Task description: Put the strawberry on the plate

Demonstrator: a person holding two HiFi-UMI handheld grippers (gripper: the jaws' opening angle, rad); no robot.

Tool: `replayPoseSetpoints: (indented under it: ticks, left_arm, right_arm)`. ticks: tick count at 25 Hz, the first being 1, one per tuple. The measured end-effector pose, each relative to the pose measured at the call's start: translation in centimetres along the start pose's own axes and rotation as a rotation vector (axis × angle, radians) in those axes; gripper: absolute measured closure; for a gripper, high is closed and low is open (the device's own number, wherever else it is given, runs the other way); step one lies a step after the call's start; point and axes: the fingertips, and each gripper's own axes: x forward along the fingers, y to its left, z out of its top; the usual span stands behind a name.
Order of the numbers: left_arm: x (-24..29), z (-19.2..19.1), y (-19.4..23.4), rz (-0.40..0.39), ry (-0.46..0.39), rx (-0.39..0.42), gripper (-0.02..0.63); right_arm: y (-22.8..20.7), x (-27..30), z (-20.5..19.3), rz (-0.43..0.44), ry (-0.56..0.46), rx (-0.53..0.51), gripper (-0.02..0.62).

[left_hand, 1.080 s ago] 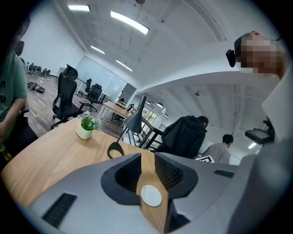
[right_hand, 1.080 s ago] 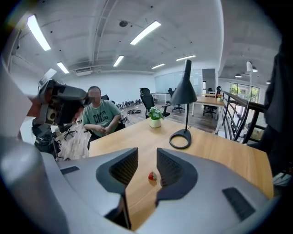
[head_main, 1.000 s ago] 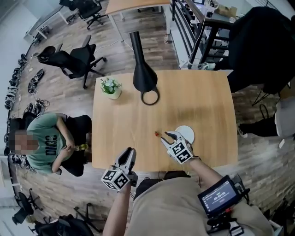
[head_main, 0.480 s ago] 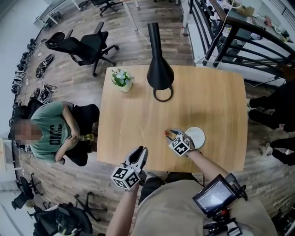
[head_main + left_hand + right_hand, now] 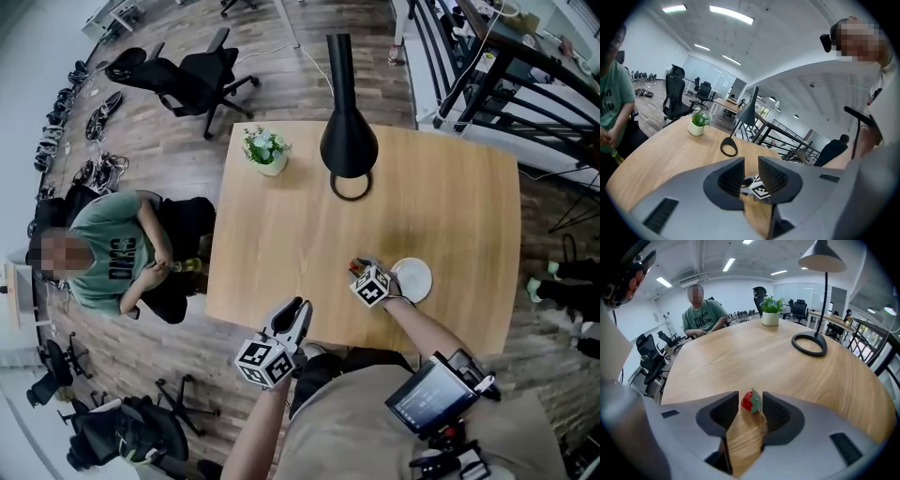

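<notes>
A small red strawberry [image 5: 749,401] with a green leaf rests on the wooden table [image 5: 300,234]. It sits between the tips of my right gripper [image 5: 751,405], whose jaws press against it on both sides. In the head view my right gripper [image 5: 358,269] is just left of the white plate [image 5: 413,279], which has nothing on it. My left gripper [image 5: 297,309] hovers at the table's near edge with its jaws almost together and nothing between them. In the left gripper view, my left gripper [image 5: 751,176] shows only a narrow slit.
A black lamp [image 5: 349,145] with a ring base [image 5: 809,344] stands at the far middle of the table. A small potted plant [image 5: 266,150] is at the far left corner. A person in a green shirt [image 5: 114,258] sits left of the table. Office chairs [image 5: 187,70] stand beyond.
My right gripper, wide open beside the strawberry a second ago, has closed its jaws onto it. The left gripper has kept its place at the near edge.
</notes>
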Motion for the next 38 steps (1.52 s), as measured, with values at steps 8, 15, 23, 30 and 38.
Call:
replayPoseSetpoints:
  ticks: [8,15,23,30,38]
  left_arm:
    - [-0.4,-0.9,0.0,0.011,0.011,-0.008,0.531]
    - [-0.6,-1.8,-0.4,0.002,0.023,0.0,0.531]
    - [-0.6,-2.4,-2.1,-0.035,0.029,0.023,0.531]
    - [0.6,-2.9,-3.9,-0.086,0.043,0.039,0.531]
    - [1.8,-4.0,-6.5,-0.155,0.067,0.069,0.531]
  right_arm:
    - [-0.3,1.9,-0.8,-0.011,0.037,0.06,0.446]
    - [0.2,1.2,-1.2,0.004,0.026,0.084,0.451]
    - [1.7,-2.3,-0.1,0.007,-0.072,0.125,0.451]
    - [1.9,-6.8,2.2,-0.007,-0.189,0.146,0.451]
    - [0.7,-14.2,4.2,-0.064,-0.373,0.185,0.451]
